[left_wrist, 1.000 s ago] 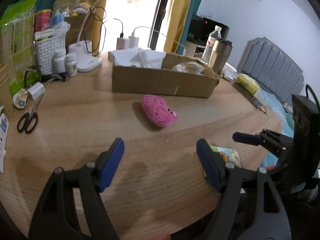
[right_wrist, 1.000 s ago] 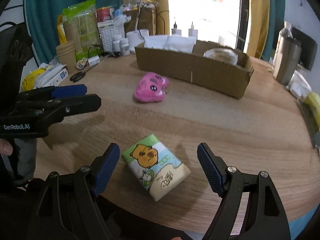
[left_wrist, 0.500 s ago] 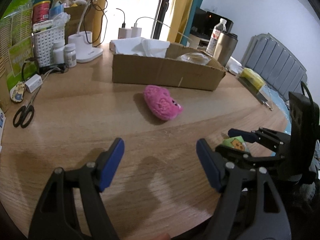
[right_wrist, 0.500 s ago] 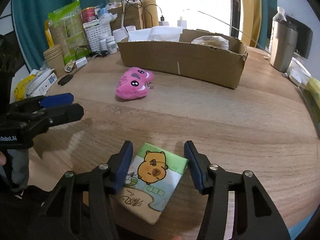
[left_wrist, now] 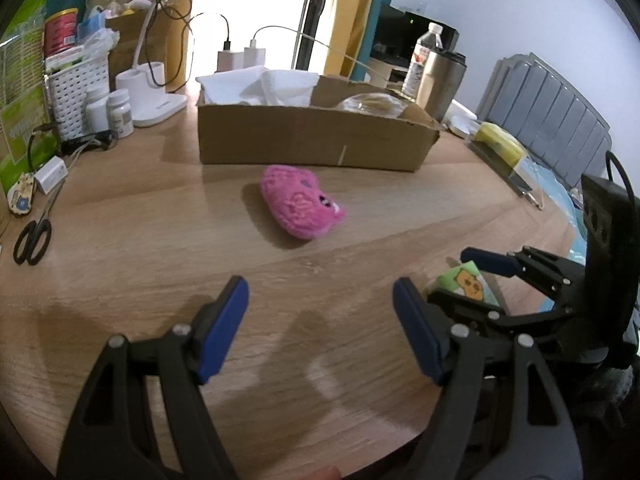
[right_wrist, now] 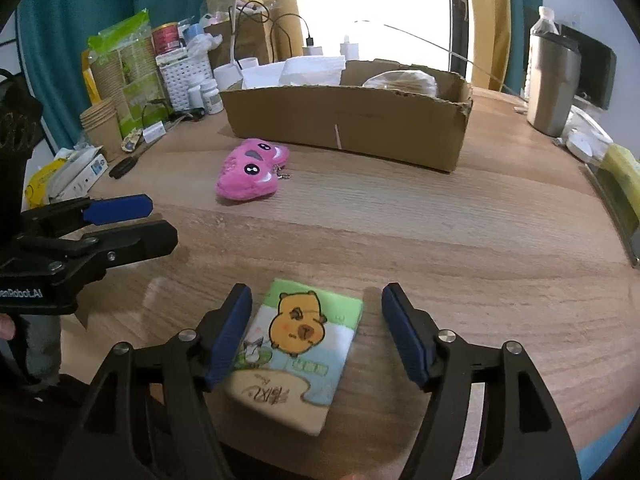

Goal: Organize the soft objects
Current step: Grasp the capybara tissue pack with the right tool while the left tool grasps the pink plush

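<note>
A tissue pack (right_wrist: 296, 352) printed with an orange cartoon animal lies flat on the wooden table, near its front edge. My right gripper (right_wrist: 316, 300) straddles it and its jaws are opening. The left pad sits beside the pack's edge and the right pad stands clear of it. A pink plush toy (right_wrist: 250, 176) lies mid-table in front of a long cardboard box (right_wrist: 344, 120) that holds white cloth and a clear lid. My left gripper (left_wrist: 318, 292) hovers open over bare wood, with the plush toy (left_wrist: 300, 208) ahead of it. The tissue pack (left_wrist: 466, 284) shows at its right.
Scissors (left_wrist: 34, 236), pill bottles (left_wrist: 120, 110), a white basket (left_wrist: 78, 92) and a lamp base (left_wrist: 158, 106) crowd the left side. A steel tumbler (right_wrist: 552, 84) and a water bottle stand at the far right. Paper cups (right_wrist: 100, 128) sit at the left edge.
My right gripper narrowed around the tissue pack, then widened again. The pack turned lengthwise between the jaws. The left gripper stayed put and open.
</note>
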`<state>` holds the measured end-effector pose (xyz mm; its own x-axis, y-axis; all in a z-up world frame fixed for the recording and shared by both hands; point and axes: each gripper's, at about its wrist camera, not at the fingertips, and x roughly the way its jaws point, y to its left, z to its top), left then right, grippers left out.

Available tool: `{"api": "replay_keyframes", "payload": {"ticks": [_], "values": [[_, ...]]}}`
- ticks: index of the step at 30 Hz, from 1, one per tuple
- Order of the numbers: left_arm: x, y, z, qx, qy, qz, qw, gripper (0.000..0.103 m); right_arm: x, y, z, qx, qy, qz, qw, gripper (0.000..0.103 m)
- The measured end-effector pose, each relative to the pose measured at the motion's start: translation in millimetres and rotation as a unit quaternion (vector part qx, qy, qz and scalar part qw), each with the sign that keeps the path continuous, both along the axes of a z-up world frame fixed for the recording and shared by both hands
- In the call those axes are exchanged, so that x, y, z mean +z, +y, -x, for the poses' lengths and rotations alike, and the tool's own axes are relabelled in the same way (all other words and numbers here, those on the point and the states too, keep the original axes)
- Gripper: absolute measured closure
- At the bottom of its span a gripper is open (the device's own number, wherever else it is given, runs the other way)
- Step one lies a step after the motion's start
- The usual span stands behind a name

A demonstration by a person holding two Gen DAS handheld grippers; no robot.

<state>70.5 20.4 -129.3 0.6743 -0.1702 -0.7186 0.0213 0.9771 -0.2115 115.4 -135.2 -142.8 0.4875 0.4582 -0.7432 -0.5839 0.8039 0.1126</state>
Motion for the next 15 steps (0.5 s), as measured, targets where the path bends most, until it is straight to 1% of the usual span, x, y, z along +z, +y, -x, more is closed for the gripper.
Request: {"api": "replay_keyframes", "payload": {"ticks": [5,6,7,8,15], "values": [[3,0,6,0.005,-0.006,-0.002,1.0,0.027,0,-1,7,0.005,-0.001,0.005,1.0,0.033],[4,0,7,0.006,-0.007,-0.002,1.0,0.027,0,-1,8,0.006,-0.003,0.007,1.0,0.034],[4,0,8,0.007,-0.008,-0.002,0.9999,0.027,0,-1,8,0.007,-0.003,0.008,1.0,0.041],[5,0,9,0.008,-0.008,-0.002,0.9999,0.027,-1,-1,8,0.007,-0.002,0.007,1.0,0.043],[2,-2,3,0.007,0.001,-0.006,1.0,0.027,0,-5,-4,-0.003,-0.002,0.001,1.0,0.046]]}}
